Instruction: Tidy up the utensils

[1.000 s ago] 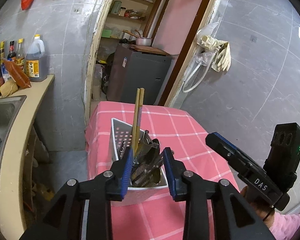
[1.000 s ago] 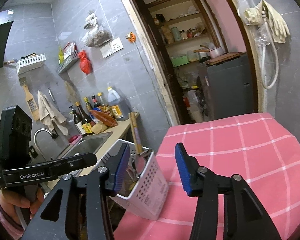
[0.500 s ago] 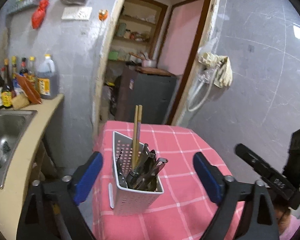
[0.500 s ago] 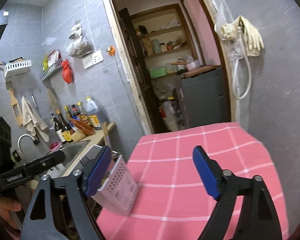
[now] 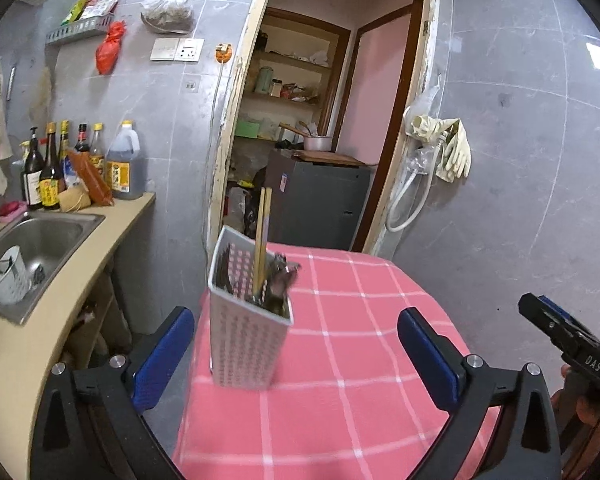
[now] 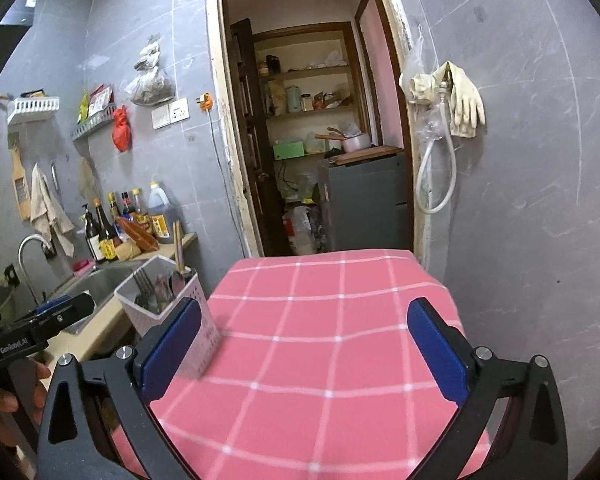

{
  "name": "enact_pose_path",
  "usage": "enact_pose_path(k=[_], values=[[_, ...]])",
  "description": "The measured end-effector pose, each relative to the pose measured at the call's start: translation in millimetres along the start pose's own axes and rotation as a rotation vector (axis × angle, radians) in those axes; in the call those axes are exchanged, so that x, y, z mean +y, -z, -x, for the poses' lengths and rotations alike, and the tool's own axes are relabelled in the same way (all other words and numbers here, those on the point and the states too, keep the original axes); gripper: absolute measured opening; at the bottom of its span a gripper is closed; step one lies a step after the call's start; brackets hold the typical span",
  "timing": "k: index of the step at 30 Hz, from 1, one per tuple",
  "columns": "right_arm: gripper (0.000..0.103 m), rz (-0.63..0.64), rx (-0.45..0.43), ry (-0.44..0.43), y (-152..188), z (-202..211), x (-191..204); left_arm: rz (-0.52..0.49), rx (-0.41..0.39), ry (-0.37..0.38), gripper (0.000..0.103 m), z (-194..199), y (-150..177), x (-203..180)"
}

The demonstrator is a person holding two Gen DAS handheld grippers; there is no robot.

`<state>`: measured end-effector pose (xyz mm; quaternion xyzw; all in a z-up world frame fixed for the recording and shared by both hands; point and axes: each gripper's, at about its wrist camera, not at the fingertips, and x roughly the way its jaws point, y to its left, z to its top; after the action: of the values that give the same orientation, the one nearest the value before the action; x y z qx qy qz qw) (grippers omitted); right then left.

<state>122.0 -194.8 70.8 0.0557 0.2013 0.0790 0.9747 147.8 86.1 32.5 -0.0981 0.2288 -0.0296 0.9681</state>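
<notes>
White perforated caddy (image 5: 248, 332) upright, holding chopsticks (image 5: 262, 236), cutlery; both tongs (image 5: 296, 354) (image 6: 304, 346) just spread, empty.

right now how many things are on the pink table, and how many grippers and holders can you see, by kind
white utensil holder on the pink table: 1
white holder in the sink: 1
left gripper, open: 1
right gripper, open: 1
total: 4

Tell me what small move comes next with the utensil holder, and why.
Probably just draw both hands back and finish. The utensil holder stands upright on the pink tablecloth with chopsticks and cutlery inside; the left claw and right claw have just been opening and hold nothing.
</notes>
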Motion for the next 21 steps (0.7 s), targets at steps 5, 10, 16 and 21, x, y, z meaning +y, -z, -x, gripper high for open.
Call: enact_pose_path(k=[5,10,16,21], values=[[0.101,0.019,-0.015,0.002,12,40,-8,0.008,0.012,-0.009,0.102,29,23,-12],[0.101,0.034,-0.008,-0.001,24,70,-13,-0.016,0.008,-0.030,0.102,55,38,-23],[0.101,0.033,0.006,0.007,36,95,-19,-0.042,0.007,-0.060,0.102,80,54,-35],[0.101,0.033,0.003,0.012,43,106,-24,-0.063,-0.015,-0.080,0.102,93,64,-42]])
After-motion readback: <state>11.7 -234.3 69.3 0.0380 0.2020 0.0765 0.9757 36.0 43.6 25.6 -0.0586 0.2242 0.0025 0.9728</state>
